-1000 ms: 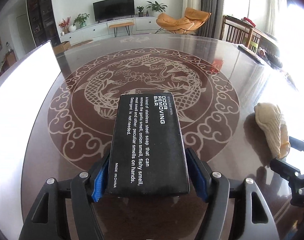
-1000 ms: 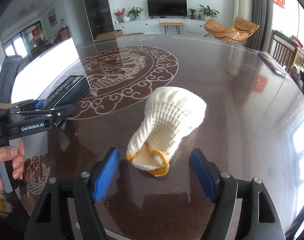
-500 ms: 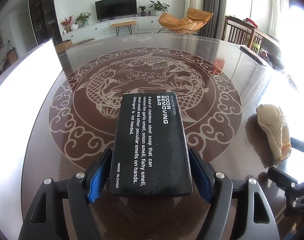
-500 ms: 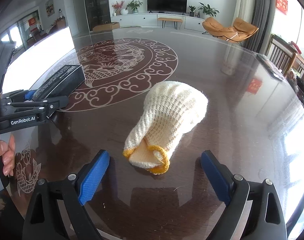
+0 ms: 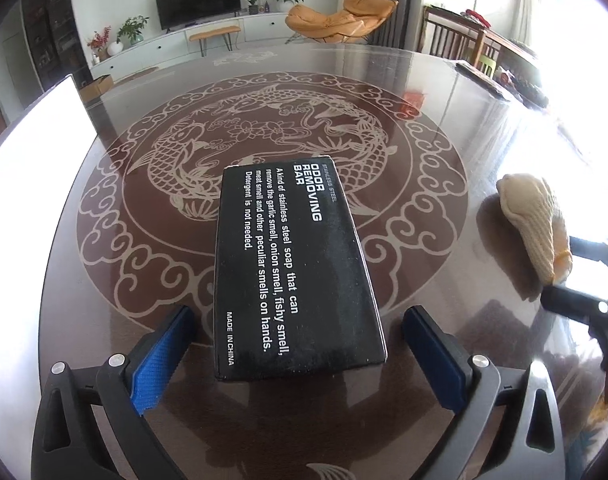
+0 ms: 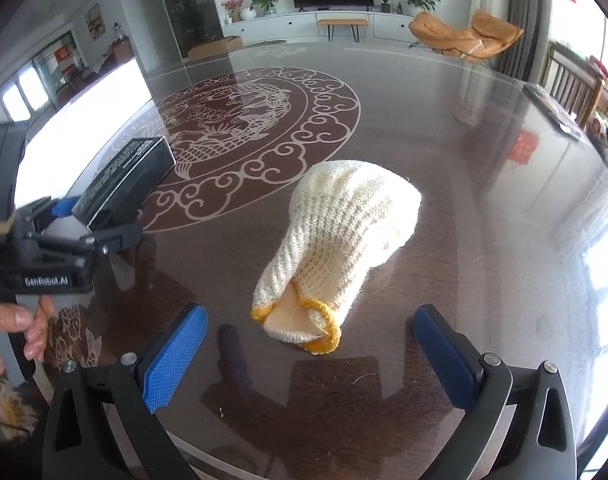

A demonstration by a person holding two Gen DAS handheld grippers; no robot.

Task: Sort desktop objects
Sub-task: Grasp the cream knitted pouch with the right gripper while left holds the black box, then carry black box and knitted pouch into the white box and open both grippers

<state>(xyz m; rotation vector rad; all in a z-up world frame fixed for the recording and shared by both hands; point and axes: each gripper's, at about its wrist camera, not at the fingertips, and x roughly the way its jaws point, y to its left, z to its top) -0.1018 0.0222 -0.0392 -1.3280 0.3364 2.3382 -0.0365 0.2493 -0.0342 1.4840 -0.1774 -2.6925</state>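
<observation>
I'm watching left hand-held gripper [image 5: 293, 348] opening wide; black box [image 5: 291, 264] lying on counter [image 5: 444, 128] between pads, untouched. Right hand-held gripper [image 6: 308, 354] opening too; knit glove [image 6: 336, 248] lying between, unheld.

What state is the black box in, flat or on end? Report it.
Flat. The black box lies on its broad face on the table, printed side up, between the left gripper pads without touching them; its jaws are opening.

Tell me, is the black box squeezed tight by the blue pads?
No, the box lies on the table with a gap to each pad as the left gripper jaws open.
</observation>
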